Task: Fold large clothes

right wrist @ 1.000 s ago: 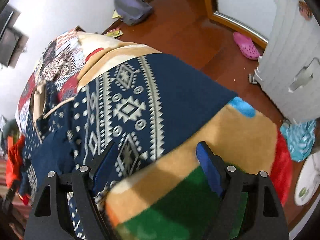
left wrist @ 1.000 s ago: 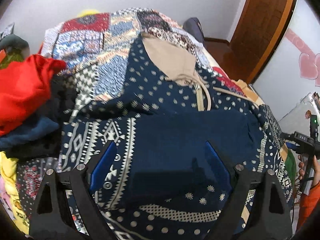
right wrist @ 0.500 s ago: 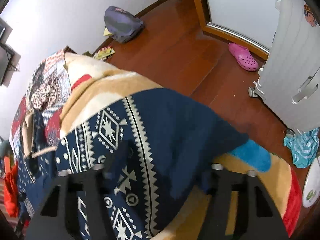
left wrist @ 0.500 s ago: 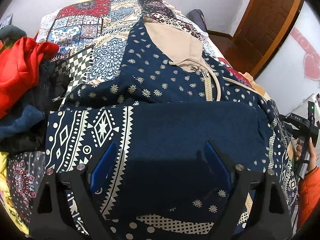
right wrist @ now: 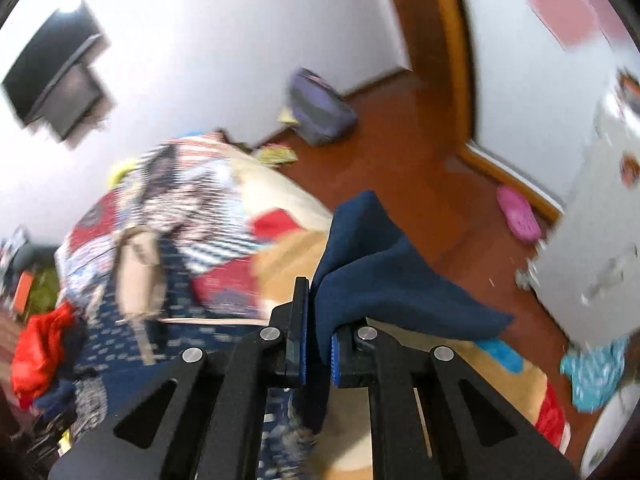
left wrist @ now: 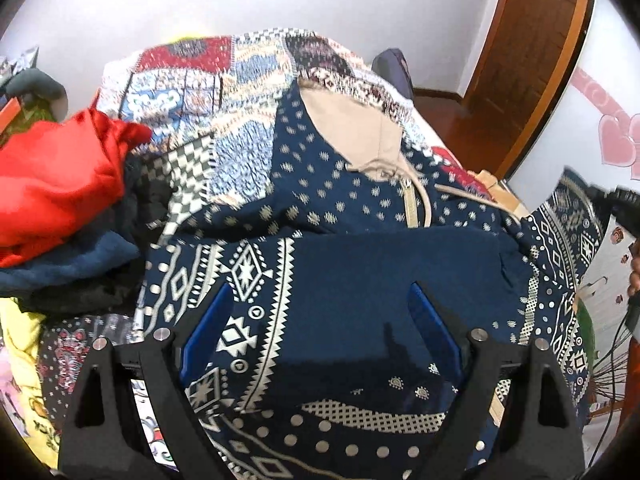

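A large navy hoodie (left wrist: 360,208) with white dots, geometric bands and a beige hood lining lies spread on the bed. One patterned sleeve is folded across its body. My left gripper (left wrist: 320,324) is open and hovers just above the folded navy part. My right gripper (right wrist: 319,332) is shut on the end of the other navy sleeve (right wrist: 372,264) and holds it lifted above the bed. That lifted sleeve also shows at the right of the left wrist view (left wrist: 568,232). The right wrist view is blurred by motion.
A patchwork bedspread (left wrist: 224,80) covers the bed. A pile of red and dark clothes (left wrist: 60,184) lies at its left. A grey bag (right wrist: 320,108) and a pink slipper (right wrist: 518,214) lie on the wooden floor. A white cabinet (right wrist: 592,216) stands at right.
My right gripper has gone from open above the sleeve to shut on its end and has lifted it off the bed. My left gripper has stayed open over the hoodie.
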Demonstrator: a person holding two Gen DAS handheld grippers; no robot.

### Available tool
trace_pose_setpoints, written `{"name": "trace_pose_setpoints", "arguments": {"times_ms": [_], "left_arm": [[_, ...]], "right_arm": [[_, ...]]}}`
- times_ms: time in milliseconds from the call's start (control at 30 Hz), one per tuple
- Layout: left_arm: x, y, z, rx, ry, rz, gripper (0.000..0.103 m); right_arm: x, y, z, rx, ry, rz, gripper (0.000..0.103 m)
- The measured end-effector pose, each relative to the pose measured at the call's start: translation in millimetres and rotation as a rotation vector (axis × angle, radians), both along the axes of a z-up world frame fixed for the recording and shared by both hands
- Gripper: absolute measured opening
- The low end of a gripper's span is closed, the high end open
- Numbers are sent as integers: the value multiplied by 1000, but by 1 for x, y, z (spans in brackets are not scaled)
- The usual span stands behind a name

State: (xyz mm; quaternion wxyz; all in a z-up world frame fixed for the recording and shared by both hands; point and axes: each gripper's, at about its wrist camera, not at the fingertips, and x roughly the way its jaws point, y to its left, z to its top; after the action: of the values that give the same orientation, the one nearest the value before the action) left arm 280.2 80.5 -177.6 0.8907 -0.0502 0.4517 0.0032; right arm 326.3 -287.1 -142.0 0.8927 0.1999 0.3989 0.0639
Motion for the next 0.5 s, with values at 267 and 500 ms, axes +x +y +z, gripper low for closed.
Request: {"name": "trace_pose_setpoints", "arguments": {"times_ms": [267, 500], "left_arm": [[-27, 4, 22, 38, -52, -11, 89], [-45, 11, 19, 31, -35, -9, 89]], "right_arm": [[-21, 104, 37, -4, -95, 291, 7], [-18, 174, -49, 4, 204, 445, 8]]}}
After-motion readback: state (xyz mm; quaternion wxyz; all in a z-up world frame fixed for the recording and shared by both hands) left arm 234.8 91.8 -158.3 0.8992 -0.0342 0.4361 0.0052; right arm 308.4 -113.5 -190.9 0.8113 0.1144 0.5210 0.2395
